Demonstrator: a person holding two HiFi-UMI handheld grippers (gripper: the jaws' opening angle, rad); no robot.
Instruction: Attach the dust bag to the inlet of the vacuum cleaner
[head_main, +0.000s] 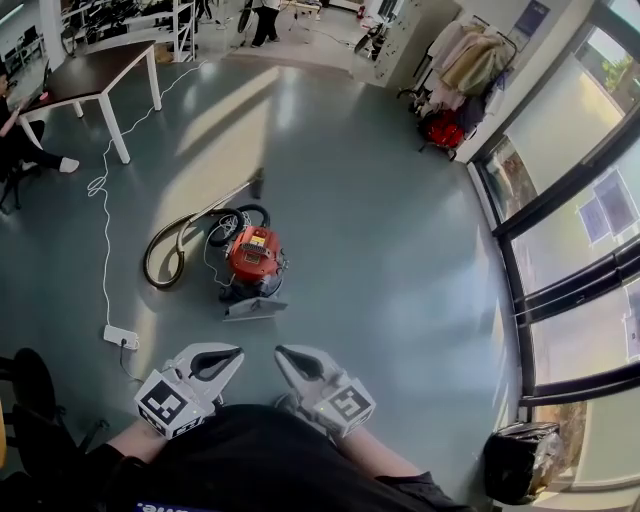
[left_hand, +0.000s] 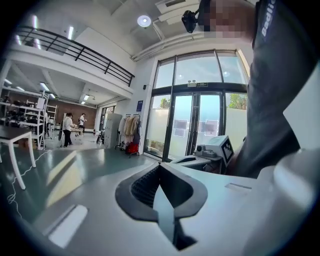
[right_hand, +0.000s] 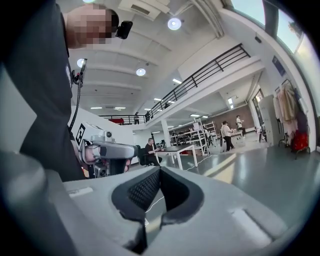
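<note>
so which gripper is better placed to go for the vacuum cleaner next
Left, narrowly. The left gripper and right gripper are both held by the body, jaws shut and empty. The vacuum cleaner stands ahead on the floor, slightly nearer the left one's line.

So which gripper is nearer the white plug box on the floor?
The left gripper: the white plug box sits off to its outer side, and the right gripper is farther across.

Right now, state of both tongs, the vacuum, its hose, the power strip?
Left tongs: shut, empty.
Right tongs: shut, empty.
Vacuum cleaner: on floor, apart from both tongs.
Hose: looped on floor beside it.
Power strip: on floor, white cord running to it.
</note>
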